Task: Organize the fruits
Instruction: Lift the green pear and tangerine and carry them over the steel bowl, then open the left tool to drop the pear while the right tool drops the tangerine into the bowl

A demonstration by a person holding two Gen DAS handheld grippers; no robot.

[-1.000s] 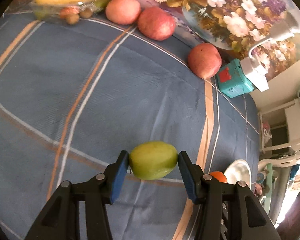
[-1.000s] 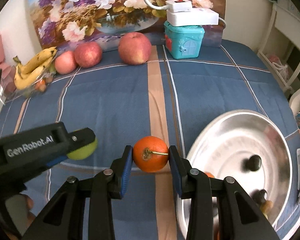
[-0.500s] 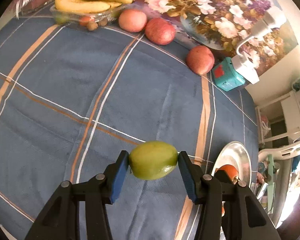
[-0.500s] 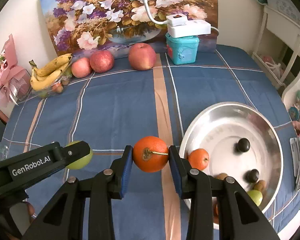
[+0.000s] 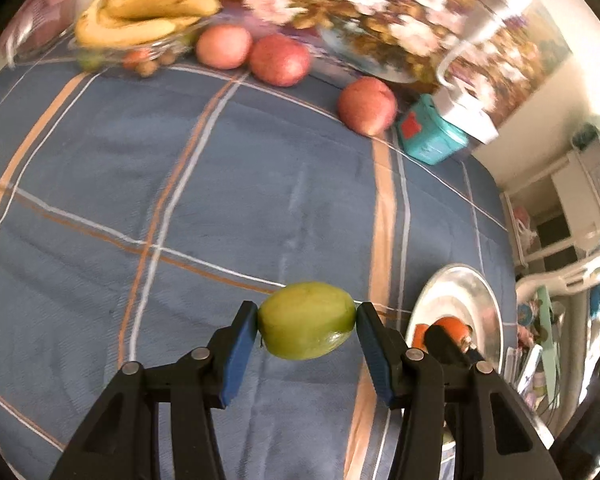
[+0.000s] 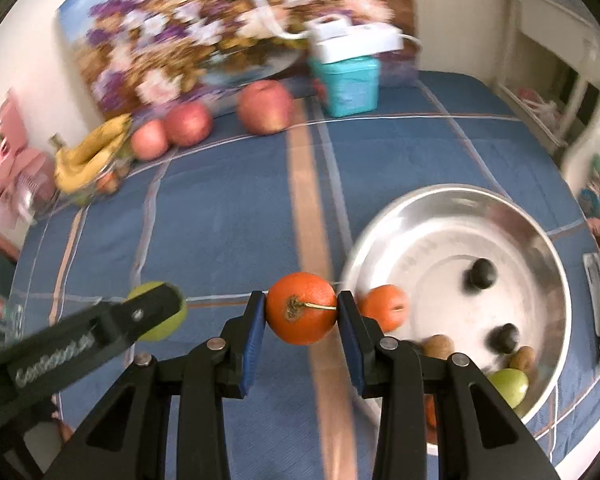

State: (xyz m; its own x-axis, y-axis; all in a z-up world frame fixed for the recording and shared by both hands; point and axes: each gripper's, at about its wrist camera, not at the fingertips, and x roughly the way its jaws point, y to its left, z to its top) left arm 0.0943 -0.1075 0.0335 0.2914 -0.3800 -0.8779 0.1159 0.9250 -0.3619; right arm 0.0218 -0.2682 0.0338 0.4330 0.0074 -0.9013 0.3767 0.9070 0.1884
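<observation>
My left gripper is shut on a green fruit, held above the blue plaid cloth. In the right wrist view that same gripper shows at the left with the green fruit in it. My right gripper is shut on an orange, its stem facing me, held just left of a steel bowl. The bowl holds another orange, a small green fruit, two dark round fruits and brown nuts.
Three red apples line the back edge before a flower painting. Bananas lie in a glass dish at the back left. A teal box with a white device on top stands at the back right. White furniture flanks the right.
Both grippers have risen and drawn back from the table with their fruits still gripped. More of the table and the steel bowl has come into view.
</observation>
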